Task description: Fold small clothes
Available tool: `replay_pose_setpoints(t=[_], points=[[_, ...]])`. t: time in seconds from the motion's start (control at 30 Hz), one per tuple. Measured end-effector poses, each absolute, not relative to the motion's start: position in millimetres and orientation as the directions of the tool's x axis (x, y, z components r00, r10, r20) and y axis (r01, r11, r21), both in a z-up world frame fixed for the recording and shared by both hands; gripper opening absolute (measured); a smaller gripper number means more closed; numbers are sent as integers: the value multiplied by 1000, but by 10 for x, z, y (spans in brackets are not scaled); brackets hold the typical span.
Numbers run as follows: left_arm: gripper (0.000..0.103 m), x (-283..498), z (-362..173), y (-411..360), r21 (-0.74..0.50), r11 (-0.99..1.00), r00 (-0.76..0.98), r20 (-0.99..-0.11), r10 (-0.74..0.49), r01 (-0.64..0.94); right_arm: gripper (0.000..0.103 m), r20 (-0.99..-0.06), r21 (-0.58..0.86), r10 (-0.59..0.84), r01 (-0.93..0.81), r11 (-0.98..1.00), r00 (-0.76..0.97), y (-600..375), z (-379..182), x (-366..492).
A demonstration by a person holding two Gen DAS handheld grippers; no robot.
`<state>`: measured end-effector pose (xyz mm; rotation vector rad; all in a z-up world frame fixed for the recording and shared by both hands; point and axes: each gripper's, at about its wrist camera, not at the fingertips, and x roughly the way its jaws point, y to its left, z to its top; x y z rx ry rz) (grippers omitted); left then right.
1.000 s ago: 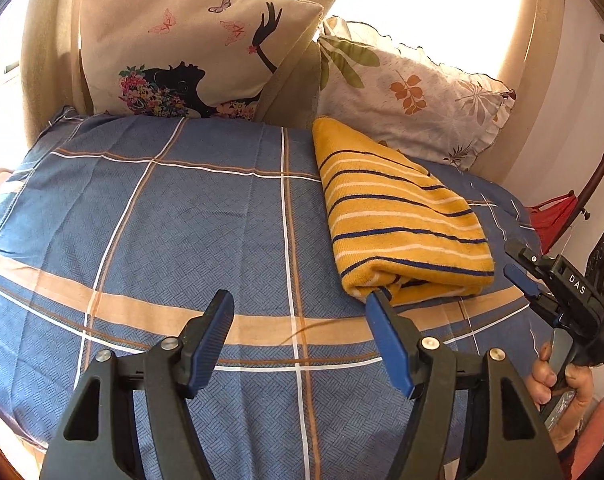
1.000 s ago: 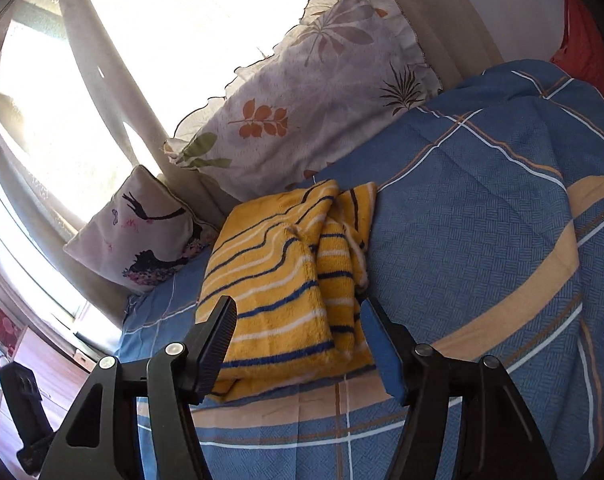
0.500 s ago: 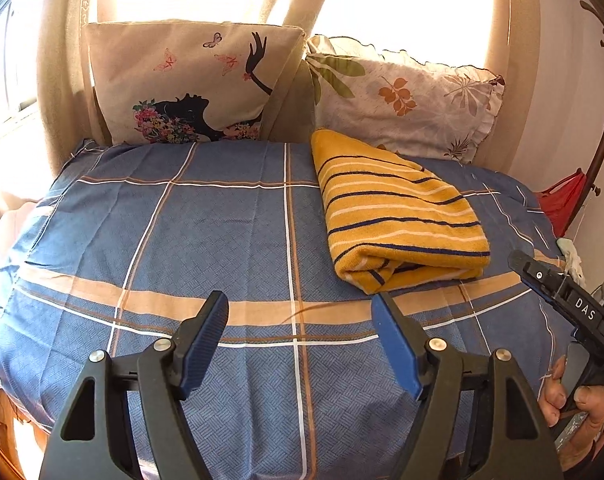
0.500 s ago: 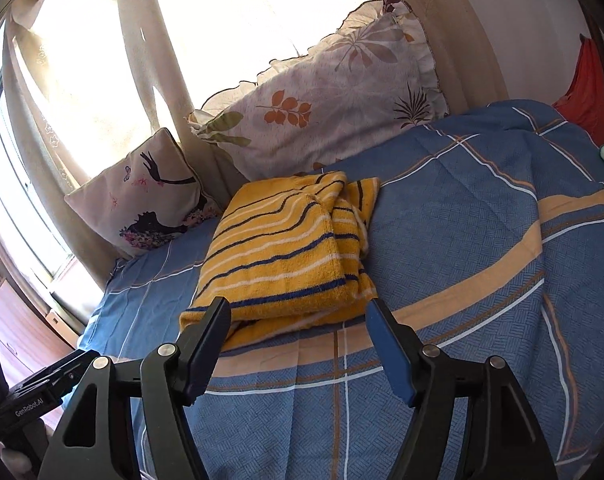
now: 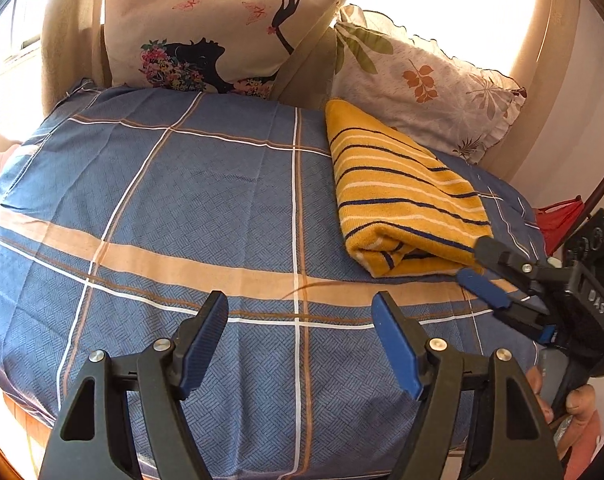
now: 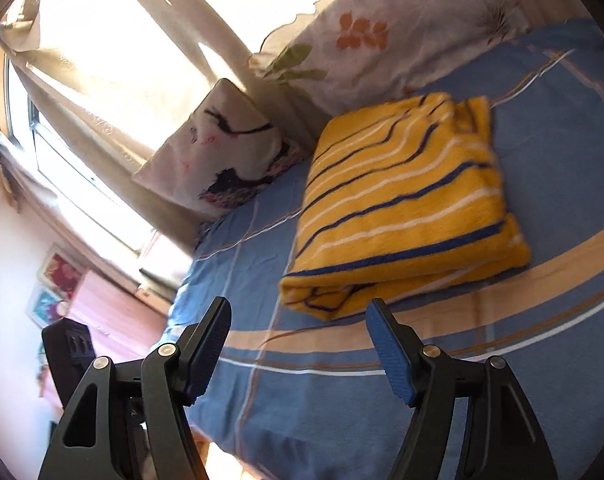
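Observation:
A folded yellow garment with navy and white stripes (image 5: 397,196) lies on the right side of the blue checked bedspread (image 5: 190,208). It also shows in the right wrist view (image 6: 405,208). My left gripper (image 5: 300,316) is open and empty, above the bed's front part, left of the garment. My right gripper (image 6: 298,320) is open and empty, just short of the garment's near folded edge. In the left wrist view the right gripper (image 5: 475,262) reaches the garment's near right corner.
Two pillows lean at the bed's head: one with a black silhouette print (image 5: 218,32) and one with leaves (image 5: 425,84). A bright curtained window (image 6: 114,52) is behind them. A red item (image 5: 557,220) lies off the bed's right edge.
Both grippers have moved back in toward the bed. The right gripper now sits close to the garment's near edge. The garment has not moved.

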<state>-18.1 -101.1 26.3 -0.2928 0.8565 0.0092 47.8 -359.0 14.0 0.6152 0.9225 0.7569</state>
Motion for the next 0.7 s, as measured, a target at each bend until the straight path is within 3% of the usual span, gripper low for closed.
replay_pose_setpoints(t=[0.1, 0.27, 0.33, 0.47, 0.53, 0.7], points=[[73, -189, 290, -942, -246, 959, 671, -736, -90, -142, 75, -540, 673, 749, -336, 659, 385, -3285, 11, 582], [73, -123, 291, -794, -263, 949, 681, -729, -76, -176, 76, -511, 681, 768, -363, 636, 386, -3015, -36, 825], [73, -94, 274, -769, -279, 942, 680, -729, -82, -185, 76, -453, 760, 825, -338, 555, 336, -2964, -111, 979], [73, -40, 251, -760, -282, 939, 671, -737, -80, -199, 78, -236, 931, 943, -222, 288, 234, -3013, -331, 1193], [73, -23, 254, -750, -276, 939, 670, -739, -71, -206, 78, -204, 944, 955, -214, 250, 216, -3079, -340, 1183], [73, 49, 254, -718, -272, 936, 669, -741, -56, -224, 79, -307, 892, 933, -285, 352, 189, -3324, -118, 870]])
